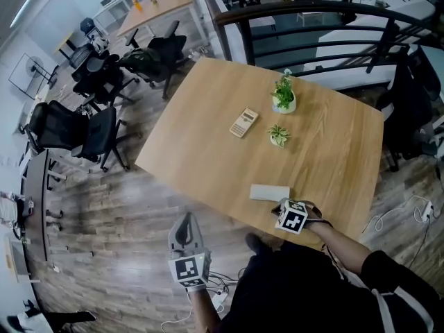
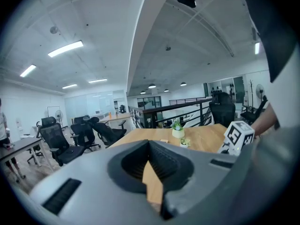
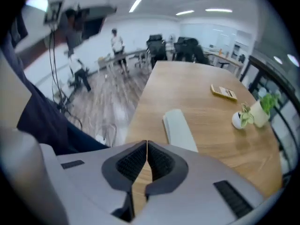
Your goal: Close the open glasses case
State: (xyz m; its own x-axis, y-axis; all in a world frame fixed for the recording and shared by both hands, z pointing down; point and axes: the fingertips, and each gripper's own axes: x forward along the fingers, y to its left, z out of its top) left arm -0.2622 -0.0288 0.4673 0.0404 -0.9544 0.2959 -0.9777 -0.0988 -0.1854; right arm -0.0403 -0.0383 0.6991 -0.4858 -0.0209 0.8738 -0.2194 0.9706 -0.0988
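1. Looking down, the head view shows a pale grey oblong glasses case (image 1: 269, 192) lying shut on the light wooden bench (image 1: 333, 151), close to its near edge. The right hand-held gripper (image 1: 283, 207) hangs just beside it, and the left hand-held gripper (image 1: 184, 219) is left of the bench, over the floor.
2. Left gripper view: its jaws meet, with nothing between.
3. Right gripper view: jaws together and empty, with the glasses case (image 3: 178, 128) just beyond.

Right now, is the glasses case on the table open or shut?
Shut. The glasses case lies flat on the table as one low slab, lid down, only a thin seam along its edge.
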